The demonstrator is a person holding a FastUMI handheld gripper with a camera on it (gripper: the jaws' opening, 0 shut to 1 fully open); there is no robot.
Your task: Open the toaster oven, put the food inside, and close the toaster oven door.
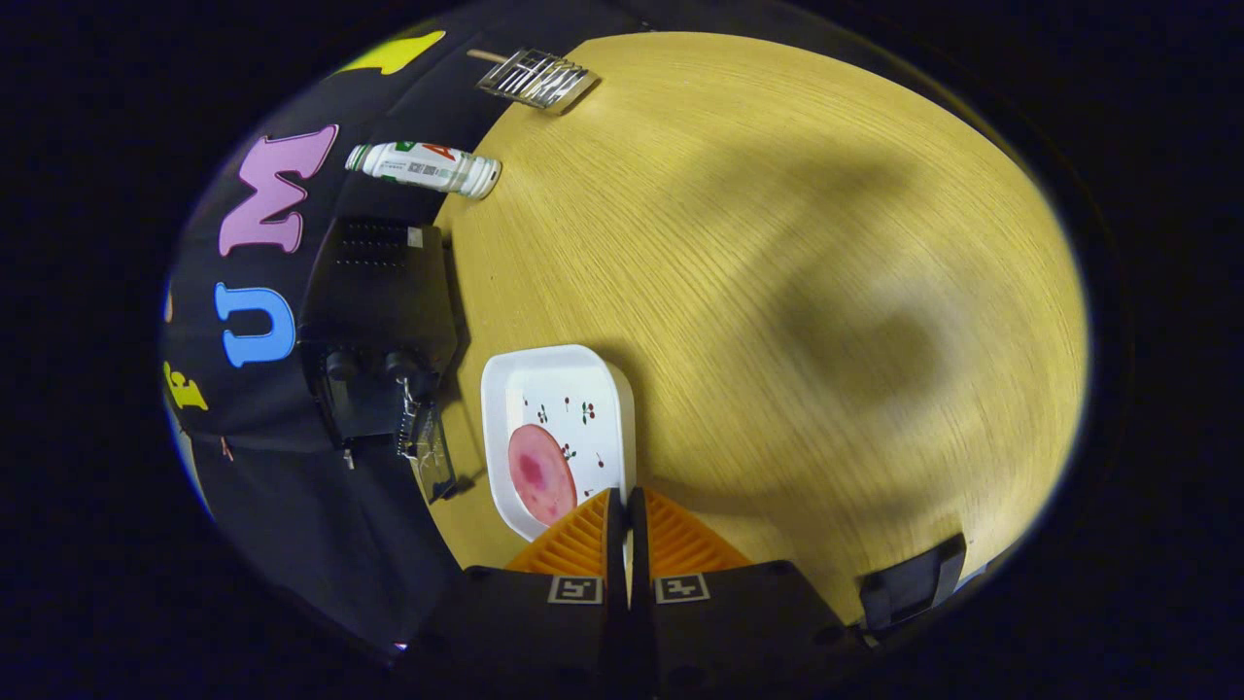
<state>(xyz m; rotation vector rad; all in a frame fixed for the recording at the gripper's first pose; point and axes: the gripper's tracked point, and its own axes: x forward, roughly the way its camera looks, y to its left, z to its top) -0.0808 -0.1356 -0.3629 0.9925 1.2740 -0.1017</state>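
A white plate (593, 389) with small cherry prints lies on the wooden table (777, 292), just ahead of my fingers. A round pink slice of food (540, 473) rests on the plate, a little to the left of the fingertips. My gripper (627, 501) is shut, its fingers nearly touching, and I see nothing between them. The tips overlap the plate's near rim. The black toaster oven (374, 311) stands beyond the plate against the booth wall, with two knobs showing. Its glass door (428, 452) seems to hang open toward the table.
A white bottle (425, 167) lies on its side past the toaster oven. A metal wire rack (536, 76) sits farther along the table edge. A black clamp-like object (914, 583) is at the table's near edge, right of the fingers. A broad shadow covers the table's middle.
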